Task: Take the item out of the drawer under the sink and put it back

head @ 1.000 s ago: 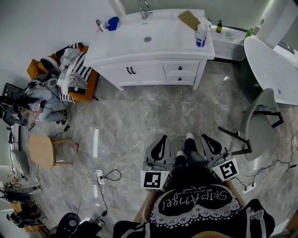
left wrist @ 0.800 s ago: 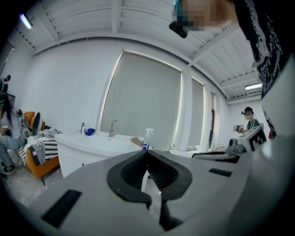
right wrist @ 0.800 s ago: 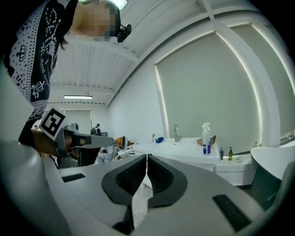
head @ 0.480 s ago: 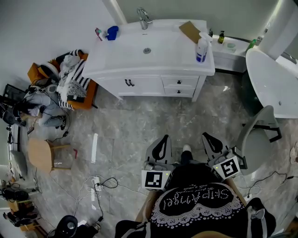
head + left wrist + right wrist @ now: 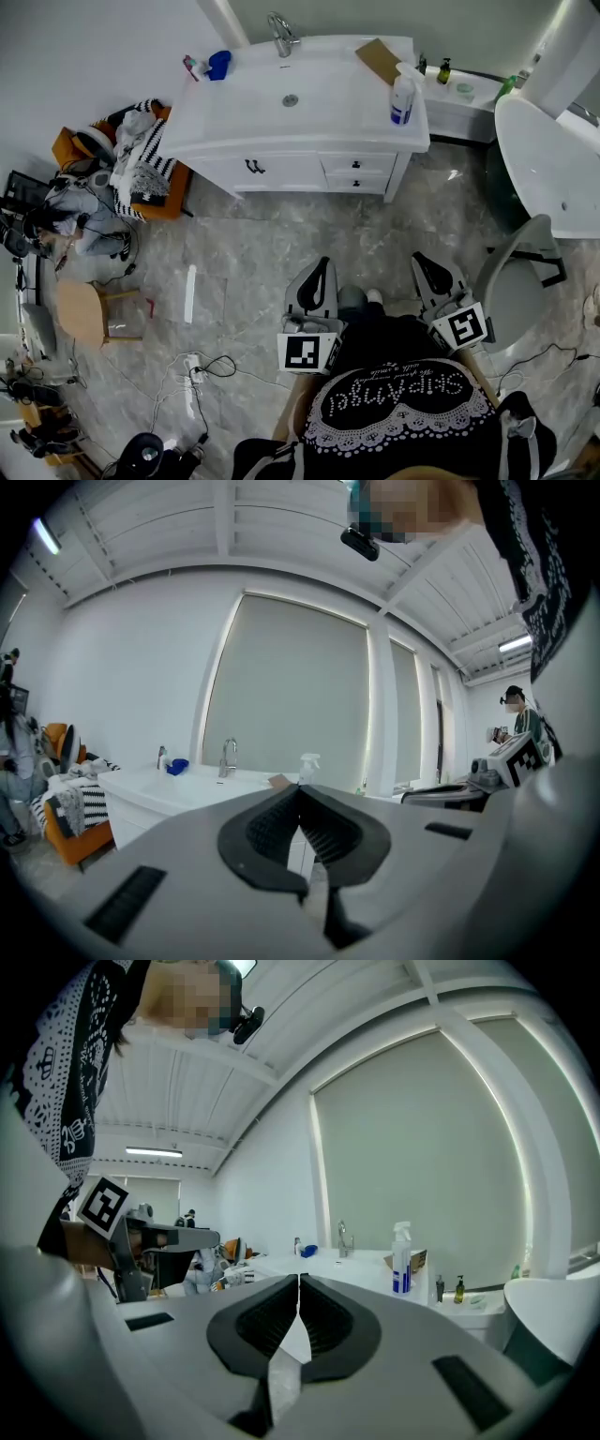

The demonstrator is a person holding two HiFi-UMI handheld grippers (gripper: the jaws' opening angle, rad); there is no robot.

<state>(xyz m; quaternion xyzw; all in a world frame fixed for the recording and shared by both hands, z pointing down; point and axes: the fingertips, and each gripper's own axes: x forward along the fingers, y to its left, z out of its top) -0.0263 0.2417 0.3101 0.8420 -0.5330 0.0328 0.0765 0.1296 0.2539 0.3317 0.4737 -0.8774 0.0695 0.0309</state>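
Note:
The white sink vanity (image 5: 300, 112) stands against the far wall, with two small shut drawers (image 5: 356, 165) at its front right and a door with dark handles (image 5: 253, 167) to their left. No item from a drawer shows. Over the marble floor, well short of the vanity, my left gripper (image 5: 323, 265) and right gripper (image 5: 420, 259) point toward it side by side. Both are shut and hold nothing. The left gripper view shows the left gripper (image 5: 300, 787) with tips together and the vanity (image 5: 159, 789) beyond. In the right gripper view the right gripper (image 5: 299, 1279) is likewise shut.
A spray bottle (image 5: 403, 94) and a brown box (image 5: 380, 61) sit on the vanity top. A grey chair (image 5: 516, 272) and a white tub (image 5: 553, 159) stand at the right. At the left are an orange seat piled with clothes (image 5: 141, 155), a wooden stool (image 5: 82, 305) and floor cables (image 5: 211, 361).
The person has stepped forward, so the vanity sits a little nearer and both grippers have advanced toward it. Their jaws have stayed shut.

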